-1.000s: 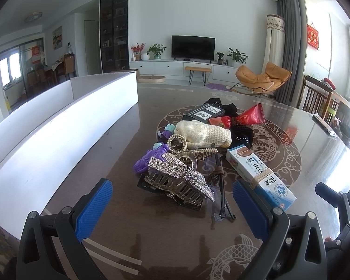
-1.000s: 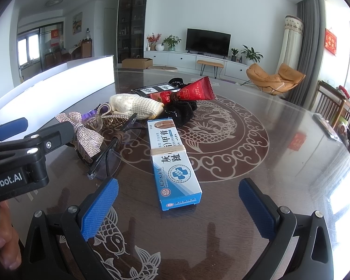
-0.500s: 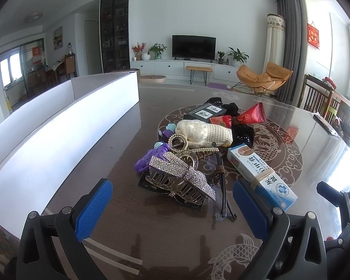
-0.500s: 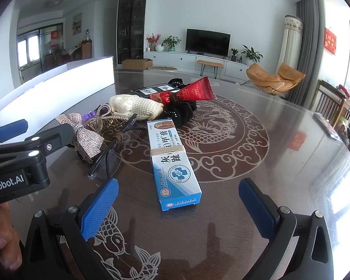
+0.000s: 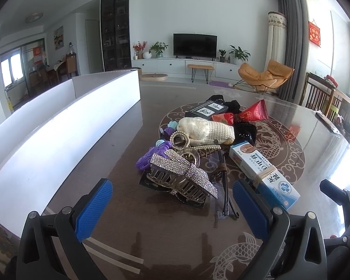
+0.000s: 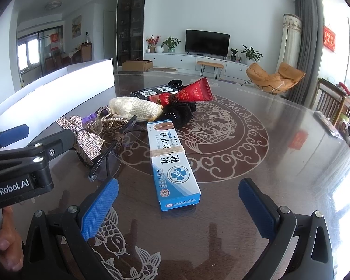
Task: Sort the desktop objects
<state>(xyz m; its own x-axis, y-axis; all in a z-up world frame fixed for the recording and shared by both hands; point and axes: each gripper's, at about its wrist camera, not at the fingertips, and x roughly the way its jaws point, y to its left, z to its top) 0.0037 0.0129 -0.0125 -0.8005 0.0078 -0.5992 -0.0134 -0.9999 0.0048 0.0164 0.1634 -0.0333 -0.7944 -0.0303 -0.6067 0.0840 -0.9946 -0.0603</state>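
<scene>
Sorting appears not begun: both the left gripper (image 5: 172, 206) and right gripper (image 6: 178, 206) hover with jaws wide and empty, while the rhinestone clip (image 5: 182, 175), ointment box (image 6: 172, 163) and remaining clutter lie heaped on the counter (image 6: 221, 233).

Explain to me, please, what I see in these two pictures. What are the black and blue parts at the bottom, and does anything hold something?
No robot is here. A person carries two hand-held tools, one in each hand, and each tool has a claw with two blue-padded fingers and a wide-angle camera looking forward along them.

One picture comes from the left claw, the other from the right claw. In the right view, the left tool also appears at the left edge.

Both claws are open and hold nothing; they hover over a dark table with a dragon and fish pattern.

On it lies a pile: a rhinestone bow hair clip, a purple clip, a cream knitted pouch, a red tube, dark-framed glasses and a blue-and-white medicine box tied with string. A long white bin stands at the left.
</scene>
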